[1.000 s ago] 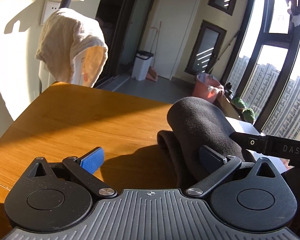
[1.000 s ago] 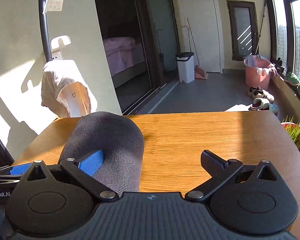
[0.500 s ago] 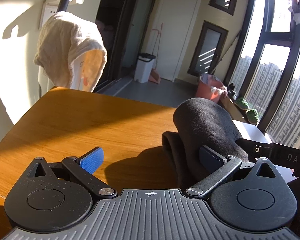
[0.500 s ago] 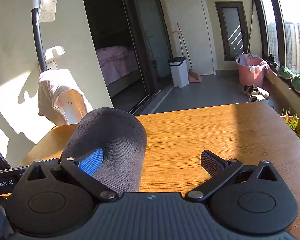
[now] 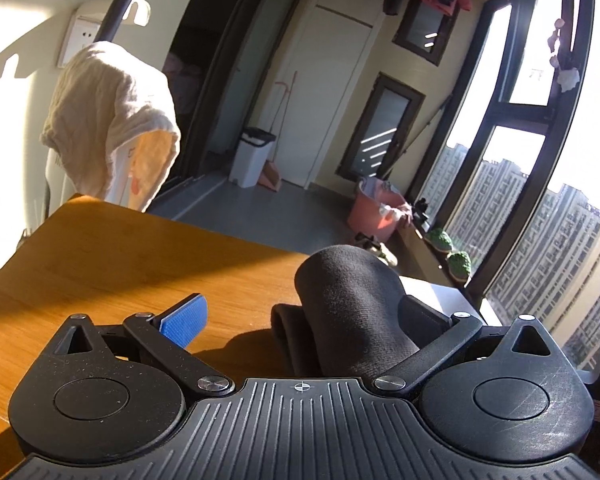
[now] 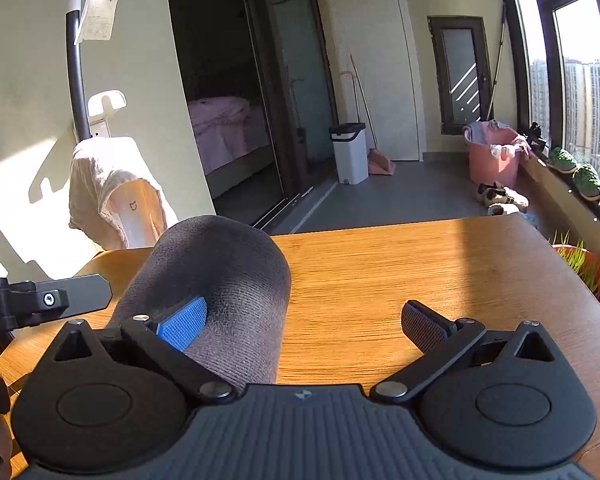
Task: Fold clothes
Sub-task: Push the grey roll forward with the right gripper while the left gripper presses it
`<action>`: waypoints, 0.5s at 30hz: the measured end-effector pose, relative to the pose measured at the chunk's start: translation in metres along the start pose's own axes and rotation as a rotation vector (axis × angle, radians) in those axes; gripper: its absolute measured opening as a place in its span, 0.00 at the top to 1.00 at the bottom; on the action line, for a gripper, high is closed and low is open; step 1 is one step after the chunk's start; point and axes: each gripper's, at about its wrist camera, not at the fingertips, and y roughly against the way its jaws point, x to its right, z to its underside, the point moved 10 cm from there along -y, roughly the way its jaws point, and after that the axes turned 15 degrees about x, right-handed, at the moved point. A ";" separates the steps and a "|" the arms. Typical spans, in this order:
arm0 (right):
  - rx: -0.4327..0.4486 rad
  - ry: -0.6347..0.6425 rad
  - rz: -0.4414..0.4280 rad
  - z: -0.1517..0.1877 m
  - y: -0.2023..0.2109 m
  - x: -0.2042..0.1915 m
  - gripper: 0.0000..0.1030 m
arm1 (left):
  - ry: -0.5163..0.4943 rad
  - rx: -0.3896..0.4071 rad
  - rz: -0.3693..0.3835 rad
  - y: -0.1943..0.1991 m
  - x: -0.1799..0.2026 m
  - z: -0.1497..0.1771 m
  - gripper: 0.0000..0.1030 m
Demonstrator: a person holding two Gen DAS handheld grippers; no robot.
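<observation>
While the left gripper [image 5: 300, 312] stands wide with nothing pinched, the dark knit garment [image 5: 348, 304] humps against its right finger at about 2 o'clock, lying on the wooden table [image 5: 120, 264]. From the right wrist, the right gripper [image 6: 300, 320] is likewise spread and empty-handed, the same garment [image 6: 220, 276] bulging over its blue-padded left finger [image 6: 182, 324] at 10 o'clock. It looks soft, light and floppy; a pinch at a free edge should serve better than the rounded fold.
</observation>
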 end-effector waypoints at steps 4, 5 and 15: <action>-0.003 -0.030 -0.027 -0.002 0.005 0.001 0.00 | -0.009 -0.056 -0.066 -0.011 -0.013 0.020 0.00; -0.001 -0.047 -0.048 -0.004 0.009 0.000 0.00 | 0.012 -0.062 -0.068 -0.010 -0.017 0.023 0.00; -0.046 0.057 -0.125 -0.020 0.011 -0.016 0.00 | -0.011 -0.053 -0.090 -0.007 -0.023 0.025 0.00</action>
